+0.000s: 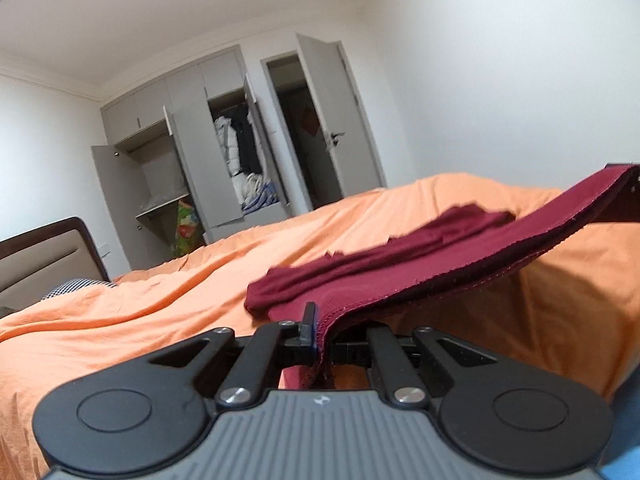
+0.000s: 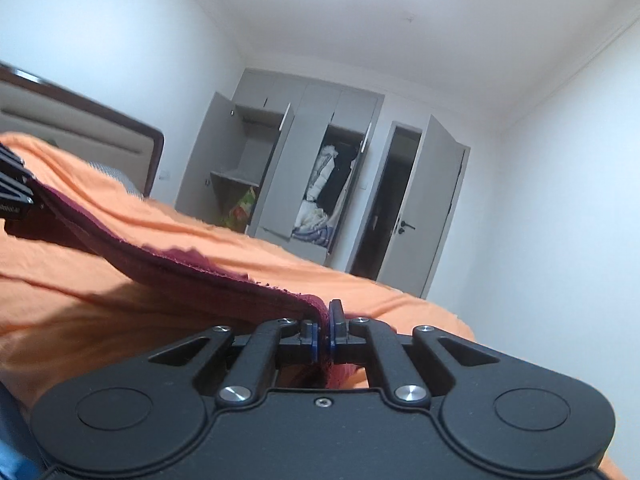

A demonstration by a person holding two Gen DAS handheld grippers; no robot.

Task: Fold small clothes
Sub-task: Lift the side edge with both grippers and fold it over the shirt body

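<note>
A dark red garment [image 1: 400,264] lies on the orange bed cover [image 1: 160,312], its near edge lifted and stretched between both grippers. My left gripper [image 1: 320,336] is shut on one corner of that edge; cloth hangs down between its fingers. At the right border of the left wrist view the right gripper [image 1: 628,188] holds the other end. In the right wrist view the same red garment [image 2: 168,264] runs from the left gripper [image 2: 16,188] at the far left down to my right gripper [image 2: 325,334], which is shut on its corner. The rest of the garment lies bunched on the bed.
The bed's brown headboard [image 1: 44,256] stands at the left. A grey wardrobe [image 1: 192,148] with open doors and hanging clothes fills the far wall, beside an open room door [image 1: 340,120]. White walls enclose the room on the right.
</note>
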